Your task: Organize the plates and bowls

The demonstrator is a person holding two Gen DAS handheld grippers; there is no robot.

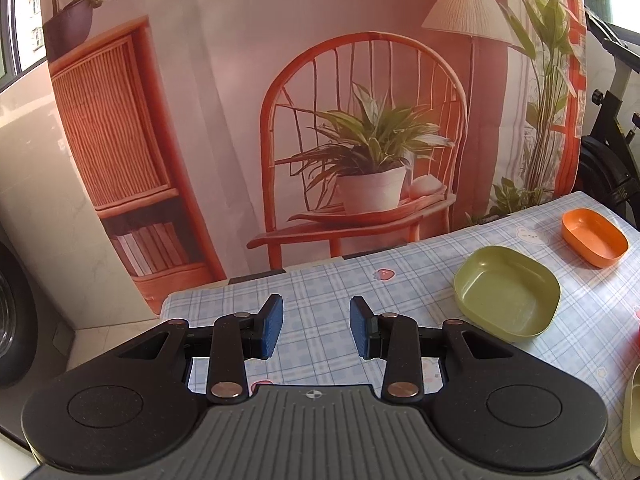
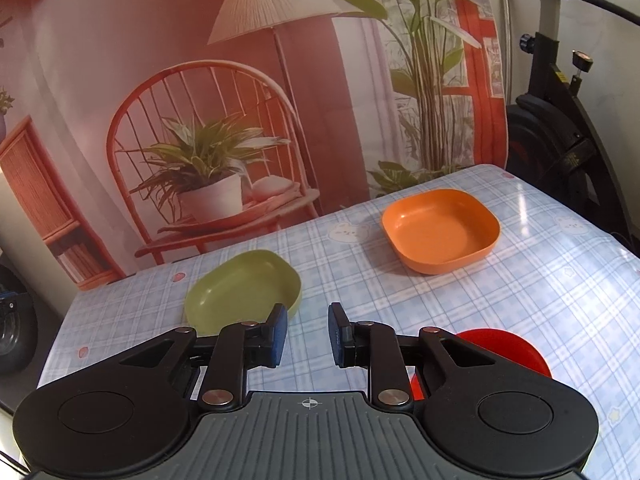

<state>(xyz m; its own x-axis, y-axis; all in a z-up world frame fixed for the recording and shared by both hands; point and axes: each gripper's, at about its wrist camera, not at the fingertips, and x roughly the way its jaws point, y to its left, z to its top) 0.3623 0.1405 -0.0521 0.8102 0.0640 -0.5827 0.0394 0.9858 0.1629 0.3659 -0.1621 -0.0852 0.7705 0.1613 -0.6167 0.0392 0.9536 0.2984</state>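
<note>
both tools empty and part open; i'd bring the right tool (image 2: pixel 307 334) onto the green bowl (image 2: pixel 244 290) rim squarely, left tool (image 1: pixel 316 327) clear.

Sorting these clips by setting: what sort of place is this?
Likely a home room staged for recording: a printed backdrop, a checked tablecloth holding a green bowl, and an exercise bike.

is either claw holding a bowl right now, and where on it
Nothing is held. The left claw and right claw both stand open over the tablecloth, pads apart and empty.
</note>
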